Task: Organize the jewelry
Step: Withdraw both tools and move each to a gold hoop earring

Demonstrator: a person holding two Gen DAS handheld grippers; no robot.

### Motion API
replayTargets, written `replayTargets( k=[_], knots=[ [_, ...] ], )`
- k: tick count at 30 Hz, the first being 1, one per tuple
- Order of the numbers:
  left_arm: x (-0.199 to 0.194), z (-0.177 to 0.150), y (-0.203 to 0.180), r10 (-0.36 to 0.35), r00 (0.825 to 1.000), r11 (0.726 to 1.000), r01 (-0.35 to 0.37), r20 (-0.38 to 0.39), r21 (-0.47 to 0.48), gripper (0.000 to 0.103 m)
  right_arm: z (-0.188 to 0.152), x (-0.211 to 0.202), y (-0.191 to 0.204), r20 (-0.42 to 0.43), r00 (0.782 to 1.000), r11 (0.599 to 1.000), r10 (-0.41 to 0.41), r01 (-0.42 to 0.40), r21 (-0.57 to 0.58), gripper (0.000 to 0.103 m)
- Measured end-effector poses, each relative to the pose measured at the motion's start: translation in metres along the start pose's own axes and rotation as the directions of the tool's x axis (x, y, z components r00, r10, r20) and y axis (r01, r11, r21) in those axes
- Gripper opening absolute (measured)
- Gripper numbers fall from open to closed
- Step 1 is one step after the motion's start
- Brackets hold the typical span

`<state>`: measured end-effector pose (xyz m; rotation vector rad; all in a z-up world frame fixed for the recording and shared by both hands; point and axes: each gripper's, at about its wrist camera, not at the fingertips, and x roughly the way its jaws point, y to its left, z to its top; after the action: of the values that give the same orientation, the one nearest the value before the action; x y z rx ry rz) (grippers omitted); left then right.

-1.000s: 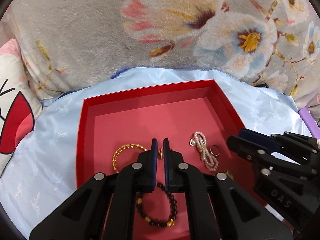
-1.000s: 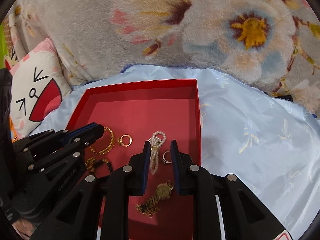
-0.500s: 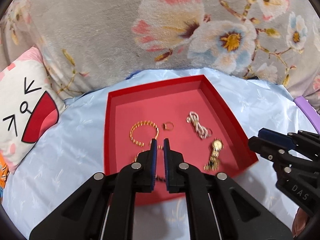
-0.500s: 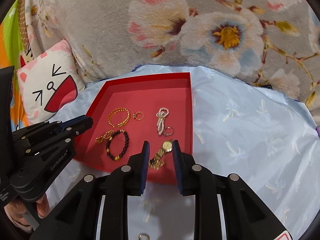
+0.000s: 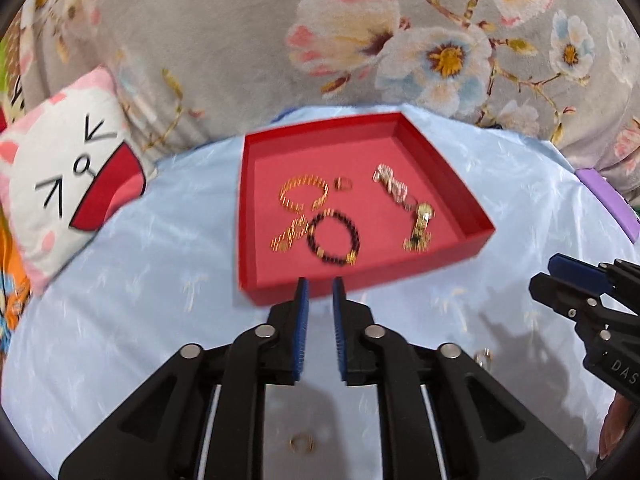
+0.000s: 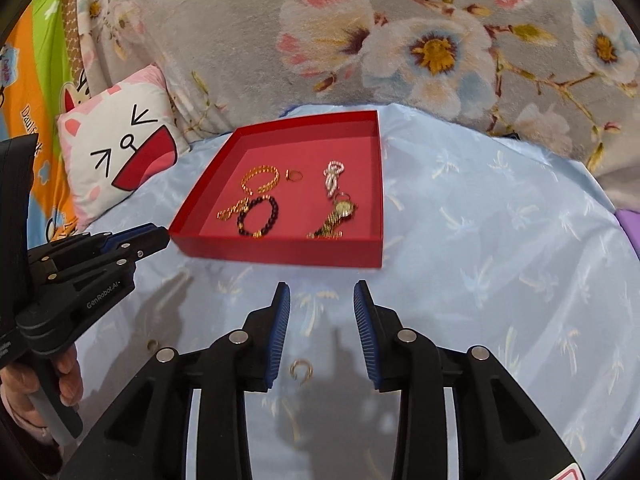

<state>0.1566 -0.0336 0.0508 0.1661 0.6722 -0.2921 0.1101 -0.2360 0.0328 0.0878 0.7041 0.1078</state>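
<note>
A small open gold ring (image 6: 301,369) is lying on the pale blue satin bedspread (image 6: 500,264), short of the red cardboard tray (image 6: 280,249). Light, slippery; pinch across its band. Right tongs (image 6: 320,300) are gaping; left tongs (image 5: 319,285) are barely parted, both empty.

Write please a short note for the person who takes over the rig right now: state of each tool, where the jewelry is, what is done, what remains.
Left tool: slightly open, empty, just short of the red tray.
Right tool: open, empty, above the blue cloth.
Done, in the tray: gold bracelet, small ring, pearl piece, gold watch, dark bead bracelet, gold chain.
Left: gold ring on the cloth between the right tool's fingers, and another small ring on the cloth further left.
</note>
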Motion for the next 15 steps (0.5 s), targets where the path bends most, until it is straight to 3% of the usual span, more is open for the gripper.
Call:
replayTargets(
  k=[3,8,12,15],
  knots=[
    [-0.004,-0.021,0.008,0.009,1.000,1.000,-0.010,-0.016,-0.018,0.024,-0.016,0.000,0.003,-0.025,1.000,1.000,0.009,-0.009,-0.001,0.035],
    [-0.013,-0.058,0.023,0.039,0.999,0.998,-0.039,-0.018,-0.050,0.058,-0.037,0.008,0.008,-0.067,0.998,1.000,0.014,-0.014,-0.001,0.043],
    [-0.018,-0.083,0.032,0.071,0.997,0.996,-0.072,-0.019,-0.048,0.062,-0.050,0.014,0.012,-0.077,0.997,1.000,-0.001,0.001,0.000,0.047],
    [-0.018,-0.094,0.036,0.072,0.997,0.996,-0.074,-0.030,-0.051,0.072,-0.058,0.019,0.014,-0.078,0.997,1.000,-0.017,0.016,-0.003,0.047]
  ],
)
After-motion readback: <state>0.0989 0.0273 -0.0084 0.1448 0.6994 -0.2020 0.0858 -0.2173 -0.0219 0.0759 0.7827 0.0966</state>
